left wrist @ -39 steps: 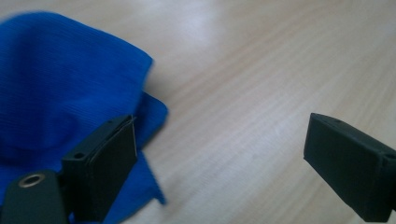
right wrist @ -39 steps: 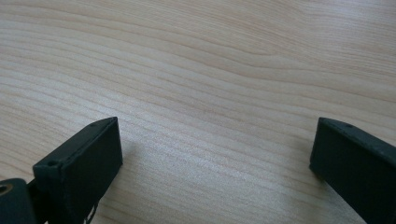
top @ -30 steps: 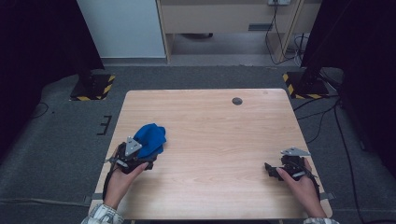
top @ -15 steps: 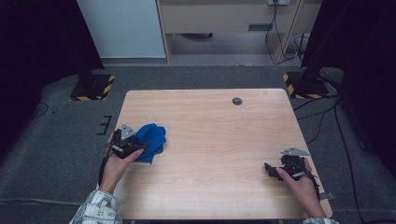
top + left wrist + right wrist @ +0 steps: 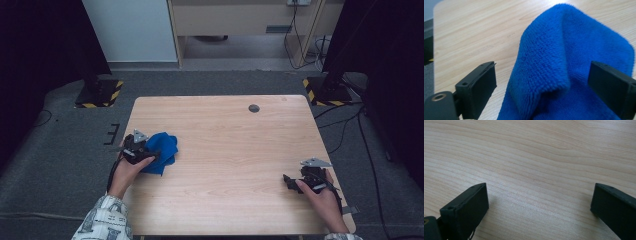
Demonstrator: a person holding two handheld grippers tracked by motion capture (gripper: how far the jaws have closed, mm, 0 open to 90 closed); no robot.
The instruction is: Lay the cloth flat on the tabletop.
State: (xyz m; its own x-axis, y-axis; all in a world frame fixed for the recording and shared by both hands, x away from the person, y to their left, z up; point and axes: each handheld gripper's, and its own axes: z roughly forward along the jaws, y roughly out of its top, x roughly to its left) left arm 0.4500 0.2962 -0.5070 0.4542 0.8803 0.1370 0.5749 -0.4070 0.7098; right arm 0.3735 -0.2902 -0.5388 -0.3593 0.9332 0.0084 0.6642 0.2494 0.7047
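1. The blue cloth (image 5: 161, 150) is lying bunched on the counter (image 5: 235, 165) near its left edge, well apart from the right-hand side where the other hand is resting.
2. The left gripper (image 5: 142, 152) is sitting right against the cloth's left side, pointing across it toward the middle of the counter, so the cloth is lying directly ahead of and between its jaws.
3. In the left gripper view the cloth (image 5: 574, 75) is rising as a raised fold between the two black jaws, its ridge running away from the camera along the line of the jaws, not across them.
4. The left jaws are standing wide and have just been closing a little; the fold is sitting between them, with a clear gap of bare wood on the left, and the pads are not pressing on it, so nothing is being held yet.
5. The right gripper (image 5: 300, 182) is resting near the counter's front right corner, its jaws spread wide over bare wood in the right gripper view, holding nothing.
6. The left hand is by far the nearer one, so the coming move is looking like its job: closing across the fold, judging by how the ridge is lining up between the pads
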